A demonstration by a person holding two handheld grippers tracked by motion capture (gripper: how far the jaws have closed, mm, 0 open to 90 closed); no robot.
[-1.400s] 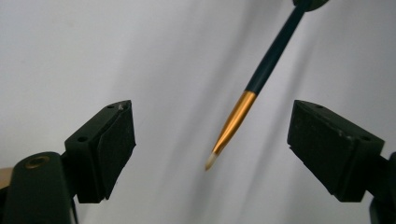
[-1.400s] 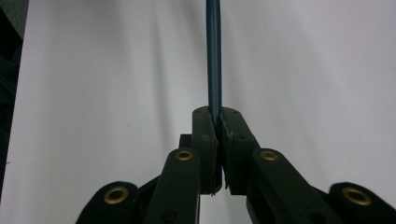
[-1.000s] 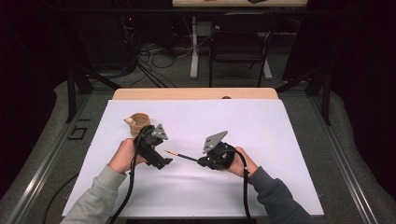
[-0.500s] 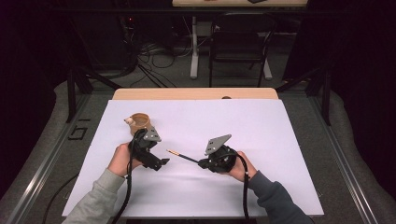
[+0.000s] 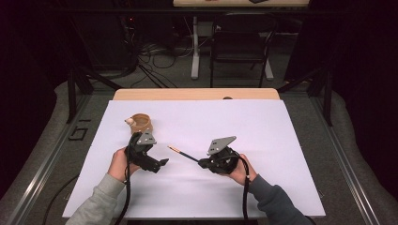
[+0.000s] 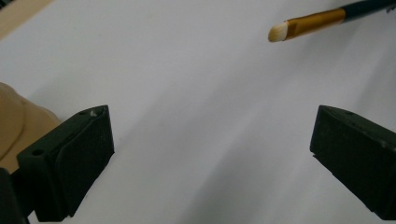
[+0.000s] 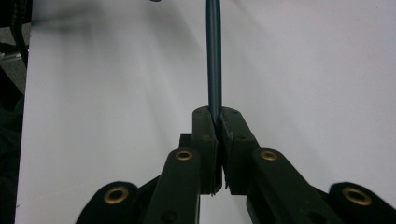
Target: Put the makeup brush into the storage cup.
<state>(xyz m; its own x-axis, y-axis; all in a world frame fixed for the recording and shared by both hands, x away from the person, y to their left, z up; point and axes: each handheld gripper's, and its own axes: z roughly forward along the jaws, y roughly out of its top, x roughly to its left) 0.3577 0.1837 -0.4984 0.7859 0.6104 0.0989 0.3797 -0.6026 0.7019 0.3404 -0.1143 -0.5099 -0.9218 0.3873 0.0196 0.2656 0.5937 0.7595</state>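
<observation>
On the counter (image 5: 281,140) a small bowl (image 5: 140,123) sits toward the far left. Nearer the person, the left tongs (image 5: 162,162) lie just in front of the bowl. The right tongs (image 5: 202,163) are to their right, with a paintbrush (image 5: 183,153) between them, its tip pointing left toward the bowl.

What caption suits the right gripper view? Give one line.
Right gripper clamps a dark paintbrush handle above white paper.
</observation>
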